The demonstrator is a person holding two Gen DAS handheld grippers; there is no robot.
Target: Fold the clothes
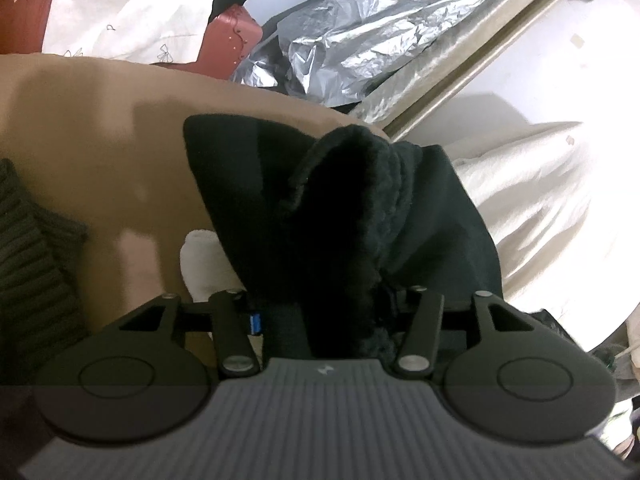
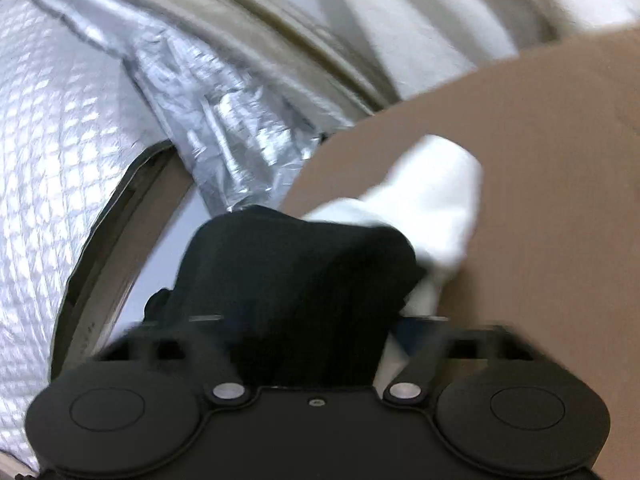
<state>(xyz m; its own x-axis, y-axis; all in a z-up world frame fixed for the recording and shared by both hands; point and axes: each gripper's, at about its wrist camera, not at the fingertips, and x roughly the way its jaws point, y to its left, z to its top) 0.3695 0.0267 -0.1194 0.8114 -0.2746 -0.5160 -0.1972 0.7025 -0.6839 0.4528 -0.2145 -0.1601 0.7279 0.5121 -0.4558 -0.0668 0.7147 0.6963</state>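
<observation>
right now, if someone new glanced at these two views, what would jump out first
The black garment dominates: it bunches up from the left claw, spilling over the tan surface. In the right wrist view the same dark cloth fills the right claw, with a white sock-like piece lying just beyond it. Behind, crumpled silver foil sheeting catches the light.

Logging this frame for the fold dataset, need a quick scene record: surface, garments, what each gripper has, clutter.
surface: tan table
main garment: black fleece garment, bunched, raised off the surface
left gripper: shut on black fleece garment
right gripper: black fabric between the jaws, grip unclear, view blurred
other garments: white cloth on the table beside the black one; dark ribbed knit at the left edge
clutter: silver foil sheet beyond the table
</observation>
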